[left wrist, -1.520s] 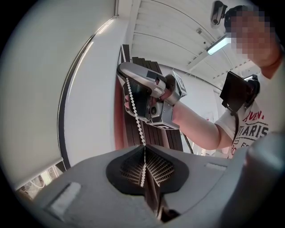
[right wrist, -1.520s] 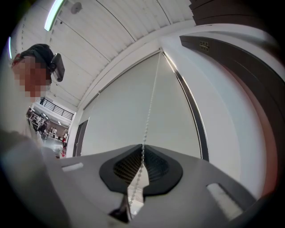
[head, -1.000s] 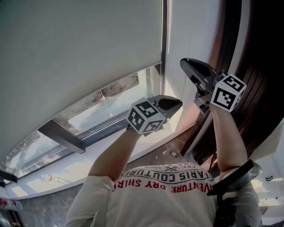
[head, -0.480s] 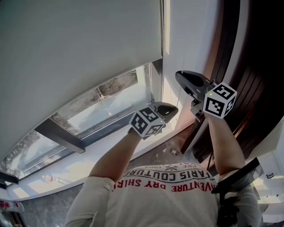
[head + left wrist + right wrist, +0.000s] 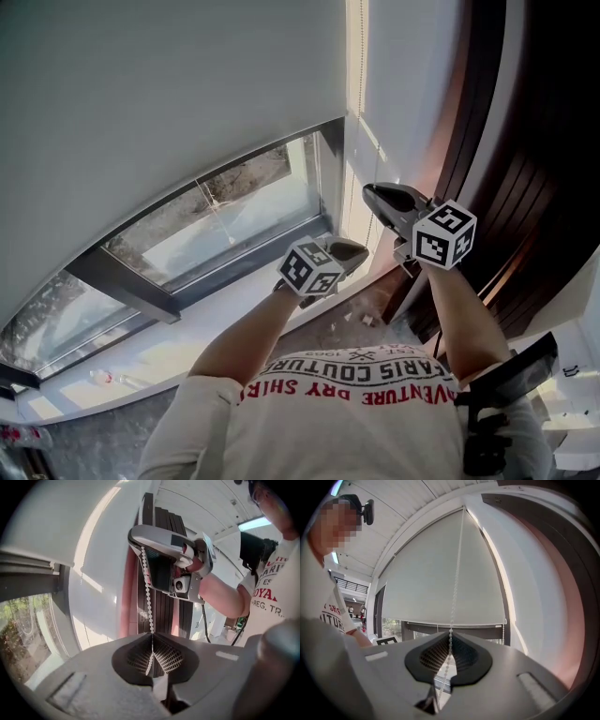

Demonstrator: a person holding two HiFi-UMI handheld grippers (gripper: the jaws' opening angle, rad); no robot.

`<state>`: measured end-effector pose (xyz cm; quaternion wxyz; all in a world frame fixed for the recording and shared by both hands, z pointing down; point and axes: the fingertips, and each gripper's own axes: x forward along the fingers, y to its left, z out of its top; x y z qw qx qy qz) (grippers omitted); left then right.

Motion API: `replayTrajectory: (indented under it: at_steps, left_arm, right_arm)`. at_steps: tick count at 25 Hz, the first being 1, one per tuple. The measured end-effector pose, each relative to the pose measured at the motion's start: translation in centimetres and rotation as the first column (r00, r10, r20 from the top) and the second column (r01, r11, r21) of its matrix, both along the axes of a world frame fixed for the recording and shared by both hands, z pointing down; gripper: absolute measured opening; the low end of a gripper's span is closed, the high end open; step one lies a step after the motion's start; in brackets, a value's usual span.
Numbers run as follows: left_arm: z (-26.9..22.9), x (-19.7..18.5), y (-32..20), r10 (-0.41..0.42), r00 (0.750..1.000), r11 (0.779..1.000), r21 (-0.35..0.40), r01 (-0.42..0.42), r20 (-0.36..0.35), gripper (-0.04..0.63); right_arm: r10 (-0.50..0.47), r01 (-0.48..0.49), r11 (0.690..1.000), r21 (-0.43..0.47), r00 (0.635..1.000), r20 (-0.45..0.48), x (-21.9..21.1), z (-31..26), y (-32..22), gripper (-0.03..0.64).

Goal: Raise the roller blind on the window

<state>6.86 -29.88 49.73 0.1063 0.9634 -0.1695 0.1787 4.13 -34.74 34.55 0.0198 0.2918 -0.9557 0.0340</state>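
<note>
Both clamped. The left hand-held gripper [image 5: 152,638] has its jaws pinched together on the bead chain [image 5: 148,588], with the beads running straight between the ribbed pads. The right hand-held gripper [image 5: 450,633] is the same, tight on the same strand but higher up. Neither holds anything else.

Change over the last second: both came down together along the right edge of the window [image 5: 234,220]. The right one went from about level with the hem to below it, and the left one dropped towards the sill [image 5: 141,361]. The grip is unchanged on both. The roller blind [image 5: 141,94] looks a bit higher, with a wider strip of glass under it. So the pull seems to be driving it up as intended. Early going, I'd say, since most of the pane is covered. The hands look short on downward travel, so a re-grip higher up is likely next.

View differences:
- **Head view:** gives the stack order of the two grippers and the exposed glass, but the chain is barely a thread there.
- **Left gripper view:** shows the chain taut between the two grippers, with the dark slatted panel [image 5: 163,613] behind.
- **Right gripper view:** the only one with the chain running up to the top of the blind, and the hem [image 5: 478,622] square-on.
</note>
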Motion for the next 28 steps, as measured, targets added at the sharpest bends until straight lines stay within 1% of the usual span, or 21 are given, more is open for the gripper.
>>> replayTrajectory:
  at_steps: [2, 4, 5, 7, 10, 14, 16, 19, 22, 25, 28]
  left_arm:
    - [-0.2, -0.2, -0.2, -0.002, 1.0, 1.0, -0.003, 0.002, -0.022, 0.011]
    - [-0.8, -0.5, -0.6, -0.018, 0.999, 1.0, 0.02, 0.018, -0.033, 0.013]
    - [-1.3, -0.6, -0.8, -0.027, 0.998, 0.999, 0.028, 0.029, -0.053, 0.022]
    - [-3.1, -0.9, -1.1, -0.04, 0.992, 0.999, 0.025, 0.043, -0.119, 0.045]
    - [-7.5, -1.6, -1.5, -0.043, 0.973, 0.998, 0.028, 0.051, -0.225, 0.06]
    - [-15.5, -2.6, -2.5, -0.031, 0.94, 0.99, 0.119, 0.076, -0.339, 0.072]
    - [-18.9, -3.1, -3.1, -0.025, 0.925, 0.983, 0.157, 0.091, -0.379, 0.085]
    - [-22.6, -3.3, -3.8, -0.022, 0.916, 0.974, 0.2, 0.11, -0.4, 0.091]
    - [-25.7, -3.0, -4.6, -0.02, 0.906, 0.965, 0.229, 0.128, -0.423, 0.112]
    - [-27.9, -2.3, -5.1, -0.008, 0.909, 0.959, 0.254, 0.125, -0.417, 0.129]
    - [-29.5, -2.1, -5.6, -0.009, 0.909, 0.956, 0.264, 0.13, -0.416, 0.129]
  right_arm:
    - [0.008, -0.008, 1.0, 0.009, 1.0, -0.005, 0.2, -0.1, -0.1, 0.015]
    - [0.019, -0.019, 1.0, 0.017, 1.0, -0.015, 0.5, -0.1, -0.3, 0.015]
    - [0.022, -0.022, 1.0, 0.016, 1.0, -0.016, 0.6, 0.0, -0.4, 0.015]
    - [0.024, -0.024, 1.0, 0.009, 1.0, -0.013, 0.7, 0.1, -0.5, 0.015]
    - [0.024, -0.024, 1.0, 0.007, 1.0, -0.014, 0.7, 0.1, -0.5, 0.015]
    - [0.024, -0.024, 1.0, 0.004, 1.0, -0.002, 0.9, 0.0, -0.3, 0.015]
    - [0.02, -0.02, 1.0, 0.0, 1.0, 0.005, 0.7, 0.0, -0.3, 0.015]
    - [0.007, -0.007, 1.0, -0.005, 1.0, 0.007, 0.2, 0.0, 0.1, 0.015]
    - [-0.002, 0.002, 1.0, -0.007, 1.0, 0.009, -0.2, -0.1, 0.6, 0.015]
    - [-0.009, 0.009, 1.0, -0.004, 1.0, 0.014, -0.5, -0.3, 0.9, 0.015]
    - [-0.011, 0.011, 1.0, -0.001, 1.0, 0.02, -0.8, -0.4, 1.4, 0.015]
